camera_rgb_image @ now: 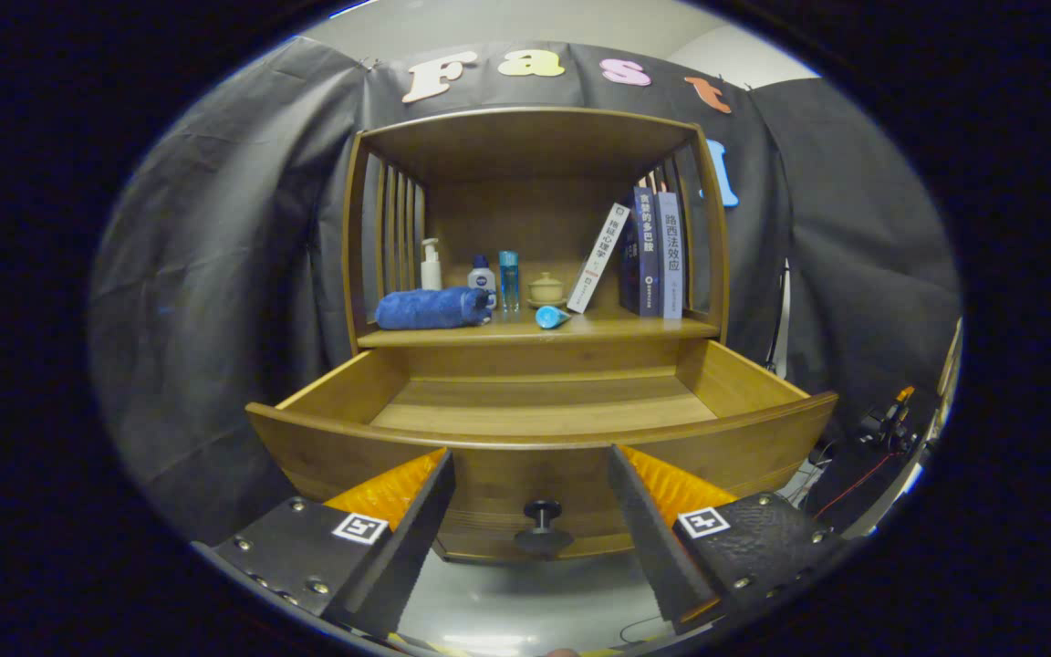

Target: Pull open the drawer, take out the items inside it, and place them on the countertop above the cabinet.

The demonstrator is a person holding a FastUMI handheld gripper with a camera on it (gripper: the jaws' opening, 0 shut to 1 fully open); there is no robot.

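A wooden cabinet's drawer (763, 429) stands pulled out toward me, and its bare wooden floor shows nothing lying on it. Its dark round knob (542, 529) sits on the front panel, between my fingers and a little beyond them. My gripper (530, 465) is open with nothing between the fingers. On the countertop (635, 325) above the drawer lie a rolled blue towel (431, 308) and a small blue tube (551, 317) on its side. Behind them stand a white pump bottle (431, 265), a white bottle with a blue cap (482, 276), a clear blue bottle (509, 279) and a tan lidded cup (546, 288).
Several books (653, 255) lean at the right end of the countertop, under the cabinet's upper shelf (525, 123). Slatted wooden sides close the shelf space left and right. Black cloth hangs behind and beside the cabinet. Cables and equipment (890, 424) sit low to the right of the drawer.
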